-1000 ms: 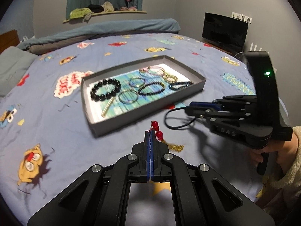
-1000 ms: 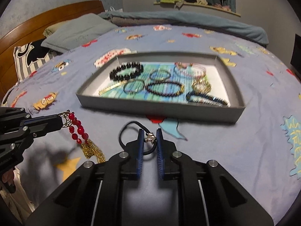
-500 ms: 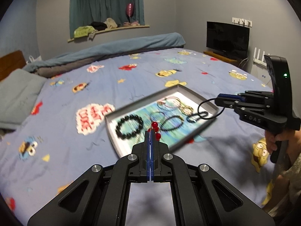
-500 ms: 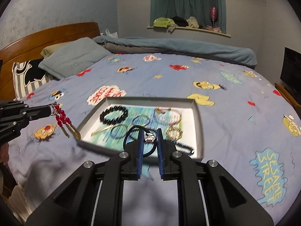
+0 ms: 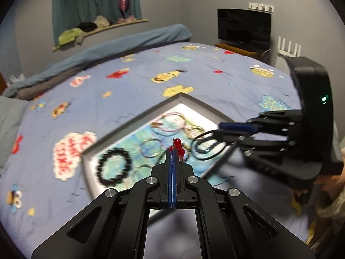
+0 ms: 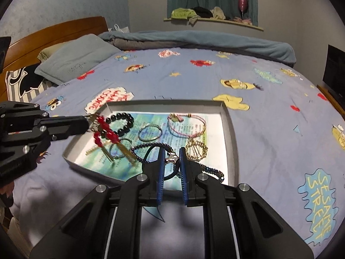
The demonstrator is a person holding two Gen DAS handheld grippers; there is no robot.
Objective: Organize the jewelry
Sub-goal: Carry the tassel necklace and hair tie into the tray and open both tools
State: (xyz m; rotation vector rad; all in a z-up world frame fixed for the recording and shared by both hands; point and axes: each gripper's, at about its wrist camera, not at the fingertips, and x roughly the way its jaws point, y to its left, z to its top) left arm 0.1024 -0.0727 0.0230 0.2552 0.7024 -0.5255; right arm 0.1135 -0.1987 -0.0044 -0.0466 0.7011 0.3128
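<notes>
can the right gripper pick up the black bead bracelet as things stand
Probably not. The right gripper is shut on a black cord, and the left gripper with red beads hangs over the black bead bracelet.

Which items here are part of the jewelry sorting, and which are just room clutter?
Job:
grey tray
red bead strand in left gripper
black cord with charm in right gripper
black bead bracelet

Lying about:
pillow
television
clothes on the sill

Tray (image 5: 133,125) and its bracelets smear with blur; right gripper's (image 6: 170,157) fingers hide the black cord's (image 6: 151,153) near loop.
</notes>
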